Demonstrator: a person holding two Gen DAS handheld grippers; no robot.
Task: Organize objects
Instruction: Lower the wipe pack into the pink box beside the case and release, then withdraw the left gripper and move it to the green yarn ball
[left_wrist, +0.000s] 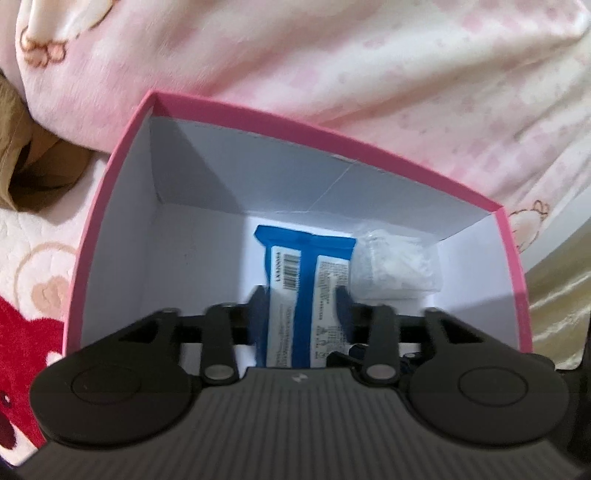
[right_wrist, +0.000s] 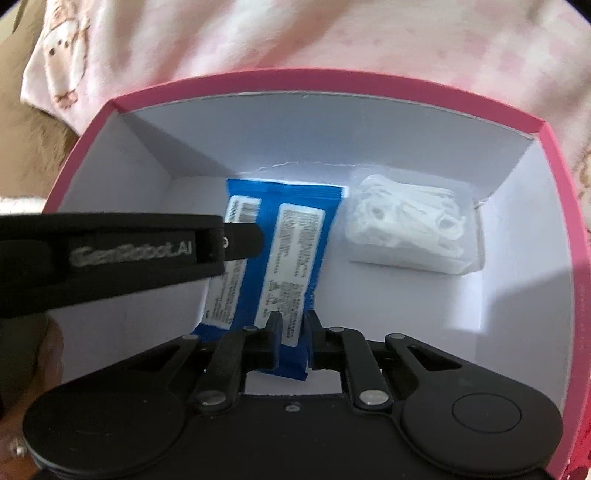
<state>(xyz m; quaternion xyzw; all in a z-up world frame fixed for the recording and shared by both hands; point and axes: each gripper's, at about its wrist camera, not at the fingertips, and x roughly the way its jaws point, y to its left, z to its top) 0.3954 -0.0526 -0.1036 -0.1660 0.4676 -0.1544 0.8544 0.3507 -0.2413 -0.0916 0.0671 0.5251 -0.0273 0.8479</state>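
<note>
A pink box (left_wrist: 110, 192) with a white inside holds a blue and white packet (left_wrist: 306, 258) lying flat and a clear bag of white plastic picks (left_wrist: 399, 258) to its right. My left gripper (left_wrist: 301, 299) is open inside the box, one finger on each side of the packet. In the right wrist view the same packet (right_wrist: 291, 236) and bag (right_wrist: 410, 225) lie on the box floor (right_wrist: 369, 295). My right gripper (right_wrist: 293, 325) is nearly closed around the packet's near end. The left gripper's arm (right_wrist: 129, 254) crosses the left of that view.
The box (right_wrist: 561, 221) sits on bedding. A pink patterned blanket (left_wrist: 332, 55) is bunched behind it. A cream sheet with red and pink prints (left_wrist: 33, 295) lies to the left, yellowish fabric (left_wrist: 554, 295) to the right.
</note>
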